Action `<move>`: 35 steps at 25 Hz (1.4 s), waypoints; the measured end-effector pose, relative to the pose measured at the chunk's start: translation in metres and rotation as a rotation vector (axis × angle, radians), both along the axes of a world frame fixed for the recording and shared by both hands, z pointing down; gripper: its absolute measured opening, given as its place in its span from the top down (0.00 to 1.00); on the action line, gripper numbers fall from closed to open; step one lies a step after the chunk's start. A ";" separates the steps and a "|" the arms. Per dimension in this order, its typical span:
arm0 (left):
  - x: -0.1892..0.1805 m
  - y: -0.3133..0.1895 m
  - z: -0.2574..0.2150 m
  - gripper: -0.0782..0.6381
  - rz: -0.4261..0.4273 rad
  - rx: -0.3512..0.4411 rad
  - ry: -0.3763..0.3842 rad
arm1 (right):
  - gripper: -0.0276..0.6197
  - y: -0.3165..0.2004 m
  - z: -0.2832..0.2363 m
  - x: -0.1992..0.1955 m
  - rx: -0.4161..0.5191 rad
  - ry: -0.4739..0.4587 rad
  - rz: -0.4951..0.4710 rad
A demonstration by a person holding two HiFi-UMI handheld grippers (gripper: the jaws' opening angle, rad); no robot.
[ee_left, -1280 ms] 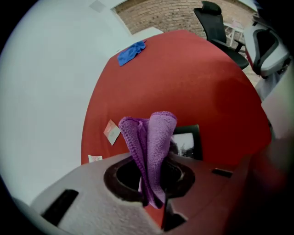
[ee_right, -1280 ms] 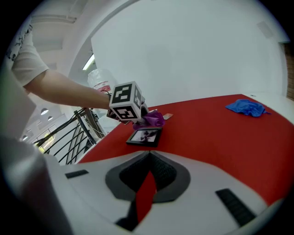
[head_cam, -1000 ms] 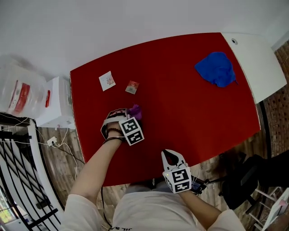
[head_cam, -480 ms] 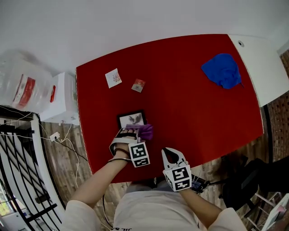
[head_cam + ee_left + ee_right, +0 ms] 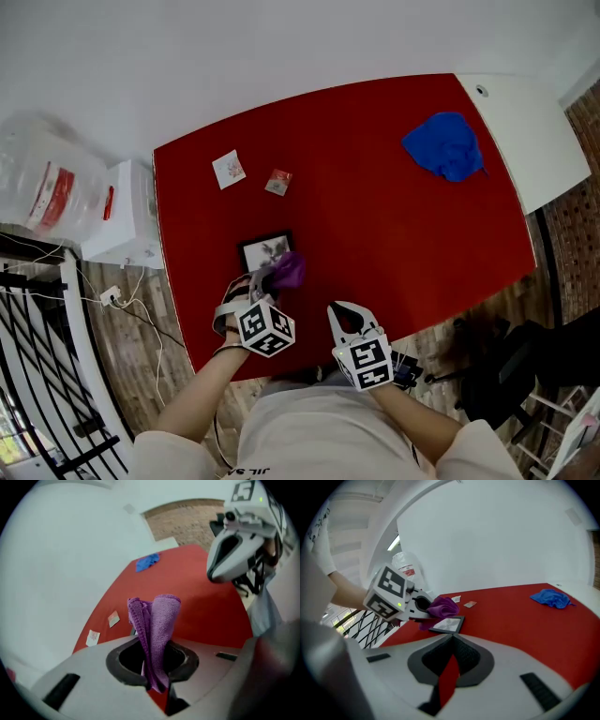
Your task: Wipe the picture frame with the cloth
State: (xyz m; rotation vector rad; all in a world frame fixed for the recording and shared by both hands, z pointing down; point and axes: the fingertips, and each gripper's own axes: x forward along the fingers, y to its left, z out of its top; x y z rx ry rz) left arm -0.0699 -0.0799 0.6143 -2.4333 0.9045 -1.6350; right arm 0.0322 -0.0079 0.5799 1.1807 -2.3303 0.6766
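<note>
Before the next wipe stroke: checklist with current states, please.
1. Purple cloth clamped in left claw: ok.
2. Picture frame lying flat on the red table: ok.
3. Cloth touching the frame: cannot tell; it sits at the frame's near corner.
4. Frame braced: not ok; right claw is shut, empty, away from it.
5. Small cards beyond the frame, apart from it: ok.

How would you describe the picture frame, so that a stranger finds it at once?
Look at the red table, on its near left part. The picture frame lies flat there, near the purple cloth. It is dark-rimmed and larger than the two small cards farther back.
</note>
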 end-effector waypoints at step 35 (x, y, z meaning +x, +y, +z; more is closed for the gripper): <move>-0.059 0.102 -0.114 0.81 -0.619 0.163 0.719 | 0.95 0.021 -0.064 -0.067 0.061 0.011 -0.083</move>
